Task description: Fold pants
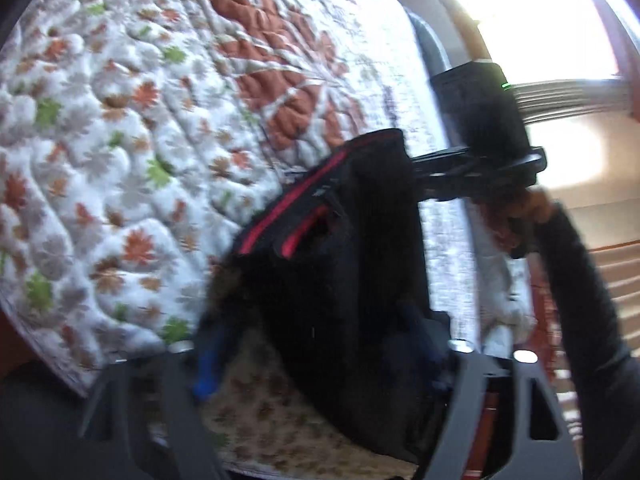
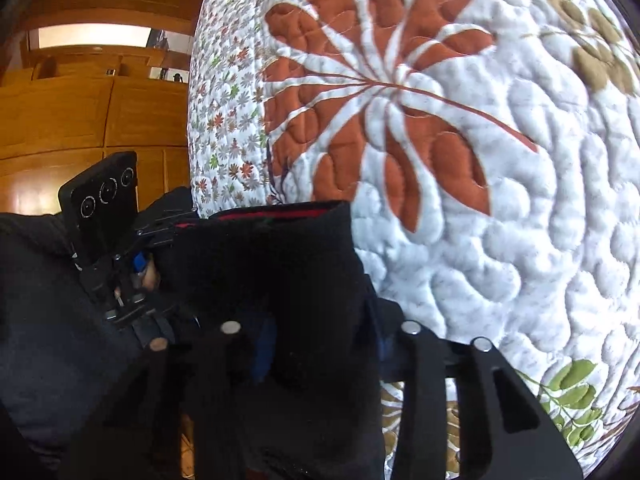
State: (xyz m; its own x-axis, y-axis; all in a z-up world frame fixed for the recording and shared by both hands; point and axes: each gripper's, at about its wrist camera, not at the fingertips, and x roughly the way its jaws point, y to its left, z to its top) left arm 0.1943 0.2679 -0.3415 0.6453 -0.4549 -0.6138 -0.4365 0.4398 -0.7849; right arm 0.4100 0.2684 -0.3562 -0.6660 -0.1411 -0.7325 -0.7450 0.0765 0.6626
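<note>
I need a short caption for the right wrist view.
Black pants with red trim sit between the right gripper jaws above a floral quilt.

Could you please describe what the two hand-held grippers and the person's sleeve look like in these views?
Both are matt black. The left hand-held gripper has flat cut-out finger plates, silver round bolt heads and blue pads. The right hand-held gripper matches it, also with blue pads. Seen across, the left unit carries a black phone-like block with three round lenses. The sleeve is black.
</note>
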